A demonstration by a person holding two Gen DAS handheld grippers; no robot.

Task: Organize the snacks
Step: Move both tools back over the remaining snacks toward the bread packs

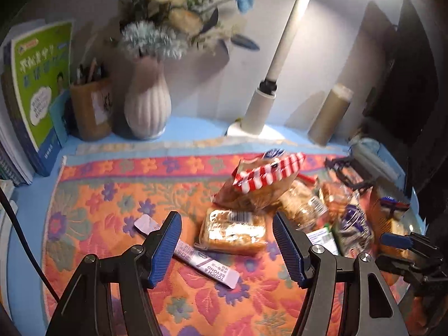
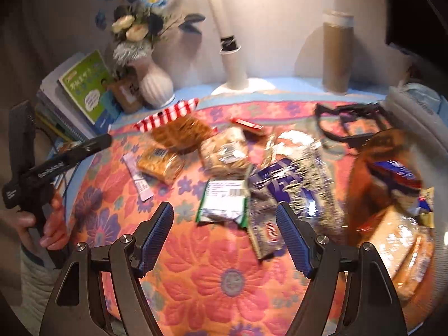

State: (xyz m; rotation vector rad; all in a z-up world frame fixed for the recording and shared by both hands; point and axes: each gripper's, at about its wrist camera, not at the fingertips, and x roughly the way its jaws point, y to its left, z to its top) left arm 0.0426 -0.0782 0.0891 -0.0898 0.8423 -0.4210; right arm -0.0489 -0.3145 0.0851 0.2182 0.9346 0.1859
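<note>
Crinkly clear-plastic cracker packets (image 1: 233, 231) heaped mid-cloth could slide from my left gripper (image 1: 226, 247) and right gripper (image 2: 224, 235), both half-open, empty.

The left wrist camera looks steeply down and forward between its own fingers (image 1: 165, 246), close over the cloth (image 1: 112, 196), facing the wall with vase (image 1: 147, 103) and lamp (image 1: 259, 109). The right wrist camera, equally near, faces the same wall from further right; both share the snacks (image 2: 224, 151), vase and lamp
</note>
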